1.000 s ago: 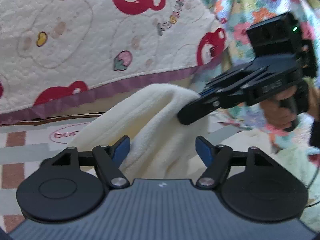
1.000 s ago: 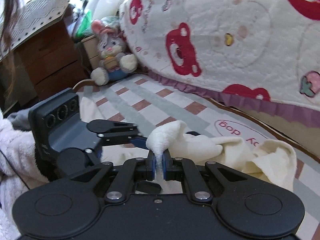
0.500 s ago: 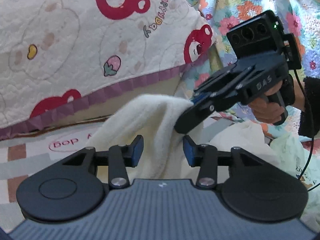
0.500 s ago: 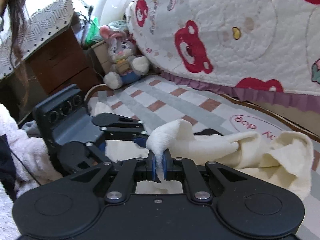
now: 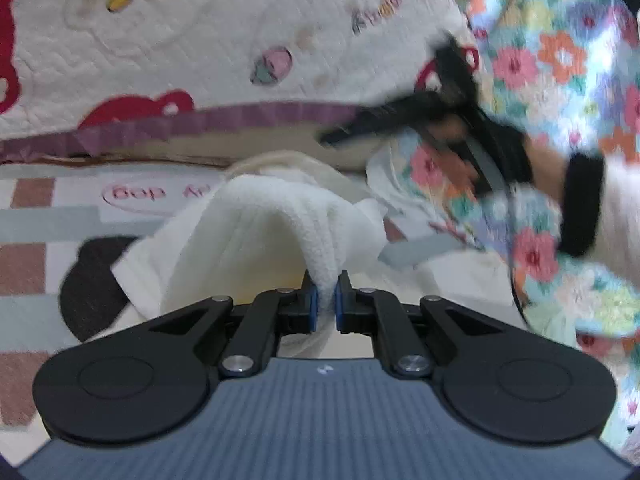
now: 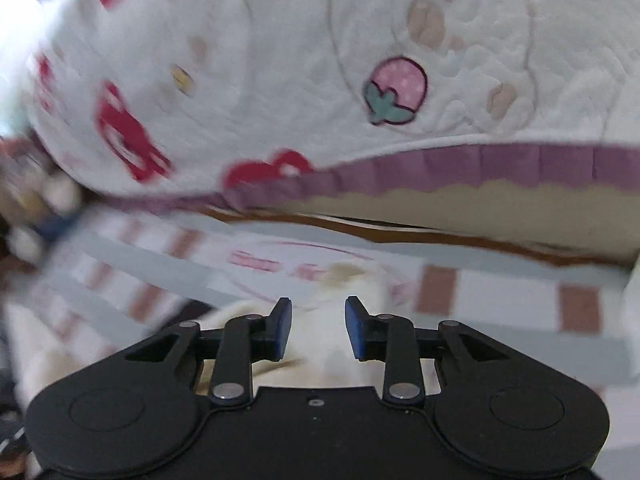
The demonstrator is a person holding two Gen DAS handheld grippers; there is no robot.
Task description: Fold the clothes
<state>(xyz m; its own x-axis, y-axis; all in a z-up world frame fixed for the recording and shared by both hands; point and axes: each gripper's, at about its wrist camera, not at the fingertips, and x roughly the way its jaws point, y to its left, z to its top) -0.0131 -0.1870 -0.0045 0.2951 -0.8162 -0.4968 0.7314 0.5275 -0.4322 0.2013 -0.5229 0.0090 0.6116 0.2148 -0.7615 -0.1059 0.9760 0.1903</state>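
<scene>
A cream fleece garment (image 5: 256, 232) lies bunched on the checked rug. My left gripper (image 5: 325, 300) is shut on a raised fold of it, close in front of the camera. In the left wrist view my right gripper (image 5: 400, 124) shows blurred at the upper right, held by a hand above and beyond the garment. In the right wrist view my right gripper (image 6: 316, 320) stands open, with nothing clamped between its blue pads (image 6: 282, 326). The cream garment (image 6: 340, 344) lies below and past them.
A quilted bedspread (image 5: 200, 40) with red bears and a purple hem hangs behind the rug (image 5: 48, 220). A floral quilt (image 5: 560, 60) fills the right side. A person's white sleeve (image 5: 624, 208) with a dark cuff shows at far right.
My left gripper went from open to shut on the garment's fold. My right gripper let go of the fold, opened, and swung up and away to the right.
</scene>
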